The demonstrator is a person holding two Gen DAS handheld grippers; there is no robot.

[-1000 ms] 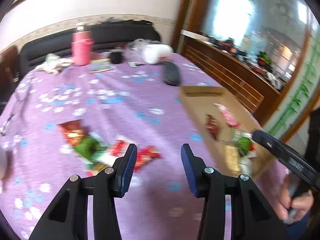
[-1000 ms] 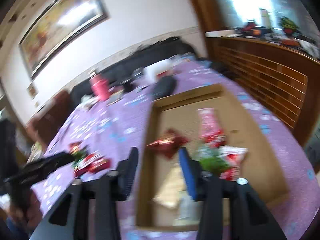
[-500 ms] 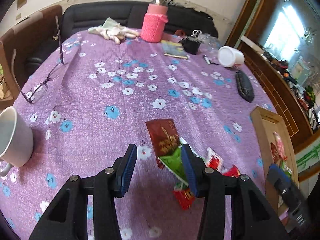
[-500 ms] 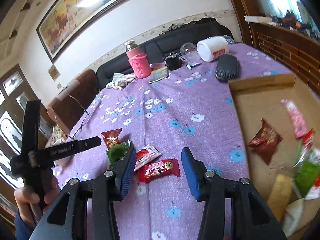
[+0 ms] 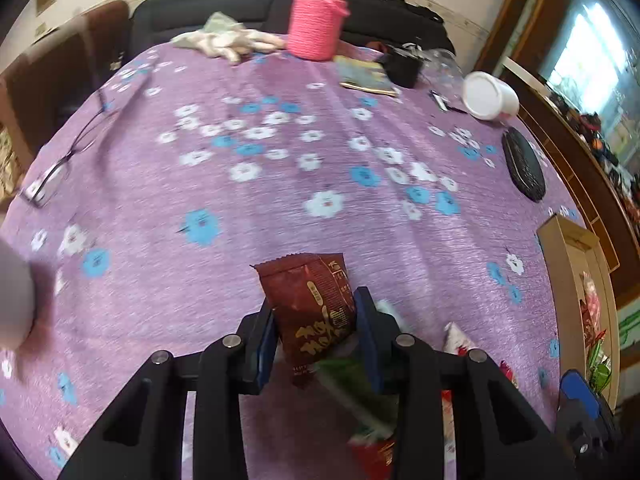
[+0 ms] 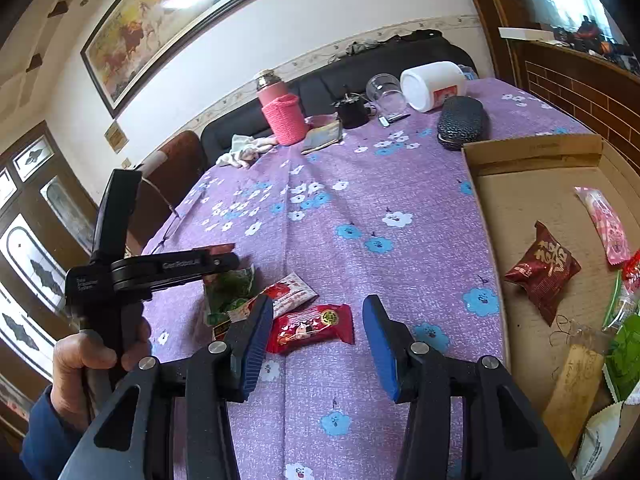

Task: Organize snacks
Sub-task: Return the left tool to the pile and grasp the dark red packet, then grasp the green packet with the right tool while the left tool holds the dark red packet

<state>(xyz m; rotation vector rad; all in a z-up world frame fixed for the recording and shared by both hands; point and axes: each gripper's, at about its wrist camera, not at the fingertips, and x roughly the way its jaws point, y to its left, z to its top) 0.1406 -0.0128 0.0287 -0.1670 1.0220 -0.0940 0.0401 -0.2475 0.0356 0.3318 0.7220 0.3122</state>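
A dark red snack packet point(image 5: 308, 288) sits between the blue pads of my left gripper point(image 5: 314, 305). The jaws are closing and the pads touch its two sides. A green packet point(image 5: 360, 384) lies partly under it. In the right wrist view a hand holds the left gripper point(image 6: 228, 260) over the green packet point(image 6: 230, 286). My right gripper point(image 6: 318, 340) stands open just above a bright red packet point(image 6: 310, 328), which lies on the purple cloth, its pads clear of it. A white-and-red packet point(image 6: 286, 294) lies beside it. The cardboard box point(image 6: 520, 184) holds several snacks.
At the table's far end stand a pink flask point(image 6: 282, 118), a black pot point(image 6: 352, 112), a clear glass point(image 6: 384, 94), a tipped white jar point(image 6: 432, 84) and a black case point(image 6: 462, 122). Glasses point(image 5: 60, 168) lie at the left edge. A sofa runs behind the table.
My left gripper swung left off the box, dropped onto the dark red packet and narrowed its jaws around it. My right gripper left the box and now hovers over the loose packets.
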